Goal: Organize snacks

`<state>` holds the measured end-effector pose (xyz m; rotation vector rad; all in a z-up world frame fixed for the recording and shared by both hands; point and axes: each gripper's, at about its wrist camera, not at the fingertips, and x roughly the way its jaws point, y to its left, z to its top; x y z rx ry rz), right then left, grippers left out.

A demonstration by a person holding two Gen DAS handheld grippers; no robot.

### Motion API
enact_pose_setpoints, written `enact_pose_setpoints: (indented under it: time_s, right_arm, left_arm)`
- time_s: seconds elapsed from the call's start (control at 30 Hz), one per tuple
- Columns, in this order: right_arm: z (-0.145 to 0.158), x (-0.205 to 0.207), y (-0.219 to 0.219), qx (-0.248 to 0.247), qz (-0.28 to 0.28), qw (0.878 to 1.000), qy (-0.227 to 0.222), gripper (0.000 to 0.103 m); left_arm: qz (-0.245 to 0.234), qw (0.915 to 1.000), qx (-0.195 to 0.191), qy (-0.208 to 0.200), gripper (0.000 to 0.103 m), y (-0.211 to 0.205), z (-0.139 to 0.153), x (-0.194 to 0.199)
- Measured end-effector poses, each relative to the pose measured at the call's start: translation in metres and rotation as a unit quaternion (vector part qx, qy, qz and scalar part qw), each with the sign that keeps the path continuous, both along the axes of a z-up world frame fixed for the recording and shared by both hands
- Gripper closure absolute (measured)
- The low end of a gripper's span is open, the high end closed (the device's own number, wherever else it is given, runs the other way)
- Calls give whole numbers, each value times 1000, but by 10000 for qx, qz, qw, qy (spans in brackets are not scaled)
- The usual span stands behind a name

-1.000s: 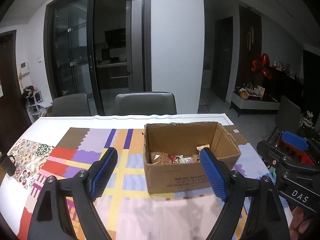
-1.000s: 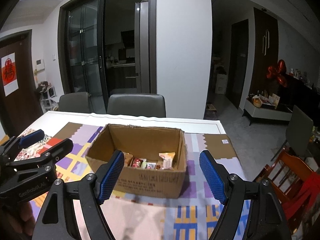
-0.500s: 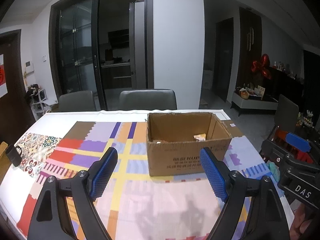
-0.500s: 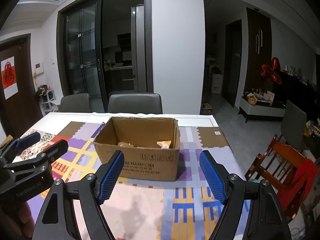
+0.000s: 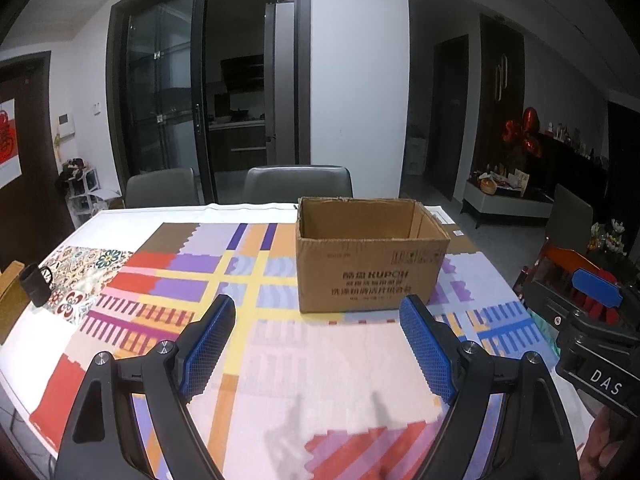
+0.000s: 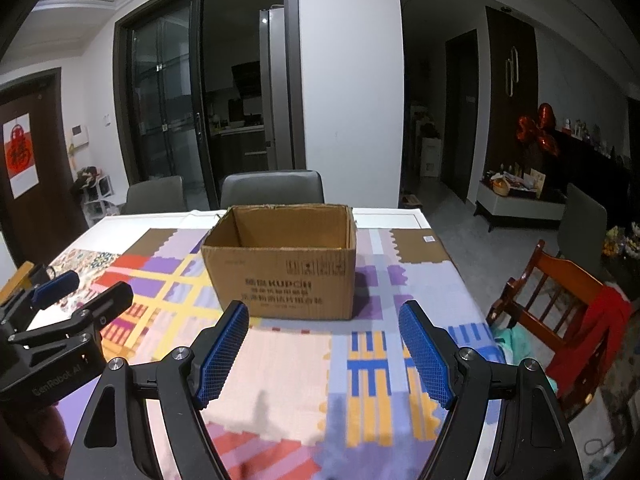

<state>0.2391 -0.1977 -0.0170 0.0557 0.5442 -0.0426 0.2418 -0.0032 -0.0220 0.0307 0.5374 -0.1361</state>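
An open brown cardboard box (image 5: 370, 268) (image 6: 282, 270) stands on the table with the patterned cloth (image 5: 168, 280) (image 6: 380, 344). Its near wall hides whatever lies inside; no snacks show from here. My left gripper (image 5: 318, 344) is open and empty, back from the box over the cloth. My right gripper (image 6: 324, 350) is also open and empty, equally far from the box. Each gripper shows at the edge of the other's view: the right one (image 5: 592, 312) on the right of the left wrist view, the left one (image 6: 64, 316) on the left of the right wrist view.
A black mug (image 5: 36, 290) stands at the table's left edge. Two grey chairs (image 5: 298, 182) are tucked in at the far side. A wooden chair with red cloth (image 6: 568, 300) stands right of the table. Glass doors and a white wall lie beyond.
Both grippers have drawn back from the box and sunk slightly. The snacks seen inside the box earlier are now hidden behind its near wall. Jaws unchanged.
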Motion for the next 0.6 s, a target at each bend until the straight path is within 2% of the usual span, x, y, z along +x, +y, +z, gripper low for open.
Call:
enact_pose_setpoints:
  time_s: [0.6]
  right_arm:
    - [-15,-88,0,13,-159,9999,-47,25]
  left_arm:
    - [76,10000,35,38,19,0,-19,-93]
